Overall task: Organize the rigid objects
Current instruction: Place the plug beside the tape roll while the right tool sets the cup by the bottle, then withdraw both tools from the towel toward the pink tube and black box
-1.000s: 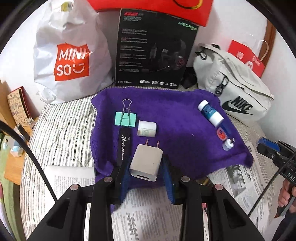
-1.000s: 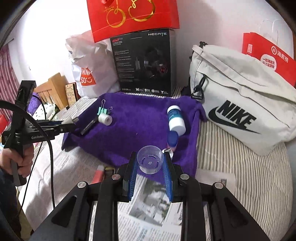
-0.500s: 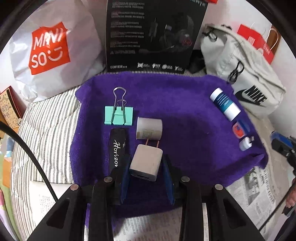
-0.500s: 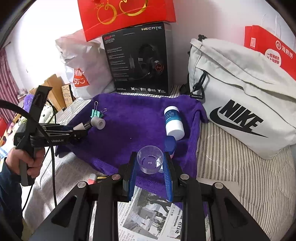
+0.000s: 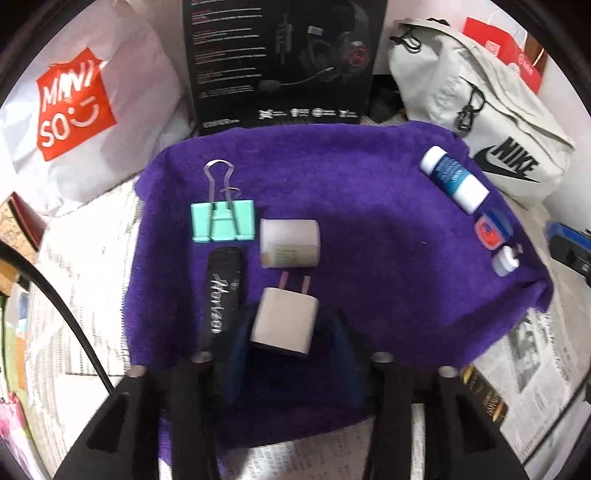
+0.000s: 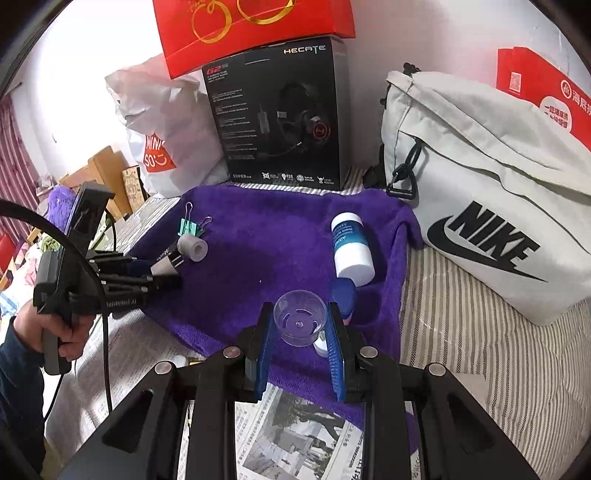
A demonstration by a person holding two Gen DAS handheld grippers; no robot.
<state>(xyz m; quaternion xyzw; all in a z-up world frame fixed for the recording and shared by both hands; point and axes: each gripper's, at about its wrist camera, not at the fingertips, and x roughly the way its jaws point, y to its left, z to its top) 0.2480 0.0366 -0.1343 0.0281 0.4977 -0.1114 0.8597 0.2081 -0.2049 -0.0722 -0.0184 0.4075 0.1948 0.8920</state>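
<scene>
On the purple towel (image 5: 369, 229) lie one mint-green binder clip (image 5: 222, 221), one black "Horizon" stick (image 5: 221, 291), one white tape roll (image 5: 290, 243), one white two-prong charger plug (image 5: 284, 320), one blue-and-white bottle (image 5: 453, 179), one small blue jar with an orange label (image 5: 491, 229) and one small white cap (image 5: 506, 261). One clear plastic cup (image 6: 300, 318) is also seen. Behind stand one black headset box (image 6: 277, 114), one white Miniso bag (image 5: 77, 110), one grey Nike bag (image 6: 487, 192) and two red paper bags (image 6: 255, 26).

white charger (image 5: 284, 320) lies flat on the purple towel (image 5: 369, 236) near its front edge, prongs pointing to the far edge. beyond it a white roll (image 5: 289, 242), a green clip (image 5: 222, 220) and a black stick (image 5: 221, 295). a clear cup (image 6: 300, 322) sits between jaws at the towel's right front corner.
</scene>
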